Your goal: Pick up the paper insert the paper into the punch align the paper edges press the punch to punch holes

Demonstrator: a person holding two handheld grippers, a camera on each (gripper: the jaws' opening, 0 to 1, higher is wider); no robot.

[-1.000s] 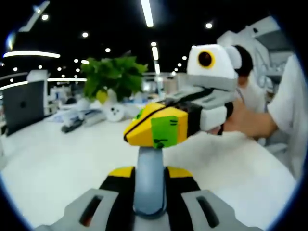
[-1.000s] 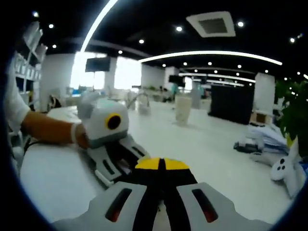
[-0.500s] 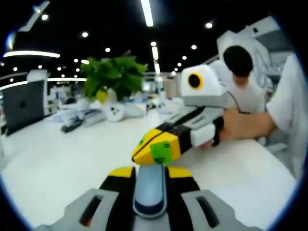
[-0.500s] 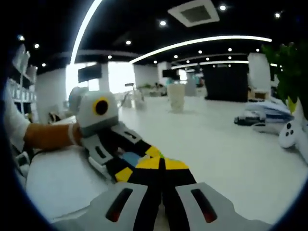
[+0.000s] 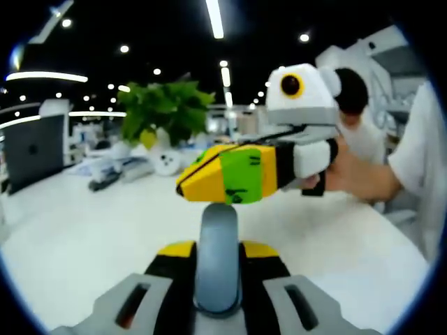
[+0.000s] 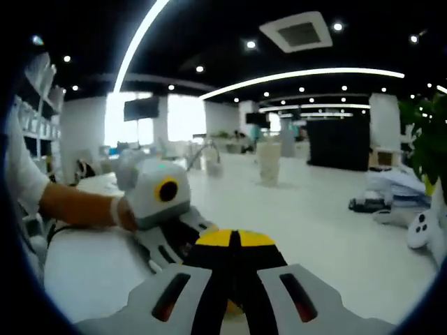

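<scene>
The left gripper (image 5: 218, 251) grips the grey upright punch handle (image 5: 218, 259) between its fingers on the white counter (image 5: 77, 237). At twelve o'clock above it hovers the right gripper (image 5: 209, 183), fingers closed together.

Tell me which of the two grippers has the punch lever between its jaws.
The left gripper: the grey punch lever rises between its yellow-tipped jaws. The right gripper, carrying a green patch, hovers above the lever with its jaws together, nothing between them.
</scene>
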